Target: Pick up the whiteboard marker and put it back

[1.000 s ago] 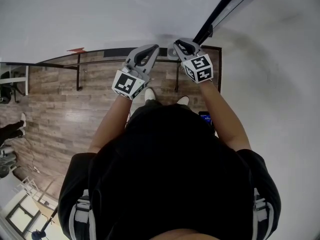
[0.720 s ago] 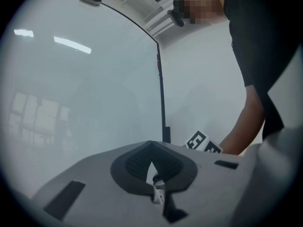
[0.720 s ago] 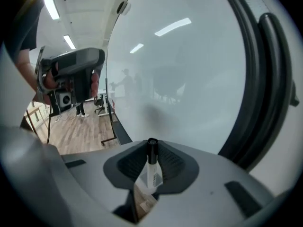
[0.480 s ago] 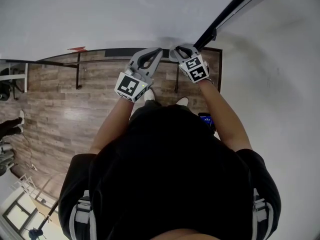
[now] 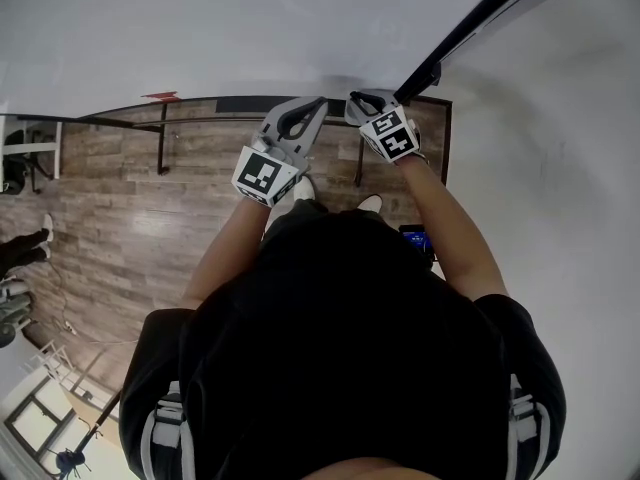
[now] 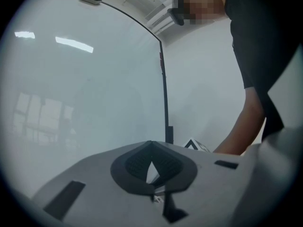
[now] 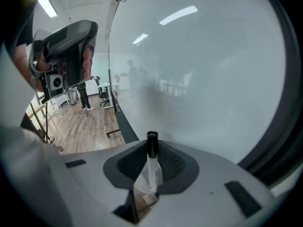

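A whiteboard marker (image 7: 152,167) with a white body and black cap stands upright between the pads of my right gripper (image 7: 151,145), which is shut on it. That gripper (image 5: 366,98) is tilted downward close to the whiteboard (image 5: 250,28), near its black frame edge (image 5: 460,33). My left gripper (image 5: 305,113) hovers level beside it, also facing the whiteboard (image 6: 85,89). Its jaws (image 6: 151,148) are shut with nothing between them. The marker cannot be made out in the head view.
A dark ledge (image 7: 124,124) runs along the board's lower edge above a wood floor (image 5: 120,198). The stand's black legs (image 5: 160,153) rest on the floor. A person (image 7: 83,96) stands far off to the left by desks.
My right gripper has sunk a little and tipped further downward with the marker in it. The left gripper has stayed put.
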{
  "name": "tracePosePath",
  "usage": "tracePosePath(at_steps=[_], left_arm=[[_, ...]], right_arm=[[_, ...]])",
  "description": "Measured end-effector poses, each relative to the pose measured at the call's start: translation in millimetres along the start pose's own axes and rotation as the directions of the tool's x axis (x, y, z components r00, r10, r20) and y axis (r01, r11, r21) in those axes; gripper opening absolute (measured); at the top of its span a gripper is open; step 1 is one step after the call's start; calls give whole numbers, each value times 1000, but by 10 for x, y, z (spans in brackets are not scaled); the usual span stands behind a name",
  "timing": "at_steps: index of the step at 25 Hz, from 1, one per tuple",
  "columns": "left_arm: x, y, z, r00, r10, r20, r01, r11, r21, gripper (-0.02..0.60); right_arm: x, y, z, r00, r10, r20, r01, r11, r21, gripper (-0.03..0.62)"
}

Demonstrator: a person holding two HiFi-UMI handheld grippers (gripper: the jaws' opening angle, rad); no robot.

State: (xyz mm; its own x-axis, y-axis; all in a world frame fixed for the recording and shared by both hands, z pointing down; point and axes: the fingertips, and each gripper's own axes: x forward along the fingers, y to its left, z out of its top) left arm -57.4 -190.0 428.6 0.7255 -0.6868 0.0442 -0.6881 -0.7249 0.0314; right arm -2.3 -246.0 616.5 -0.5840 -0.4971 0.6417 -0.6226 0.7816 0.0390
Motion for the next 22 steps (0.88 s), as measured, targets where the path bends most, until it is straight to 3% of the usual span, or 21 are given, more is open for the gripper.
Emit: tracePosePath(at_steps=[9, 22], left_arm=[[3, -79, 3, 1000, -28, -13, 28, 1000, 7, 5], [60, -66, -18, 1000, -30, -7, 30, 1000, 1, 5]], right_arm=[[-4, 47, -34, 1000, 16, -22, -15, 1000, 25, 82], [-427, 58, 220, 996, 9, 85, -14, 998, 68, 97]])
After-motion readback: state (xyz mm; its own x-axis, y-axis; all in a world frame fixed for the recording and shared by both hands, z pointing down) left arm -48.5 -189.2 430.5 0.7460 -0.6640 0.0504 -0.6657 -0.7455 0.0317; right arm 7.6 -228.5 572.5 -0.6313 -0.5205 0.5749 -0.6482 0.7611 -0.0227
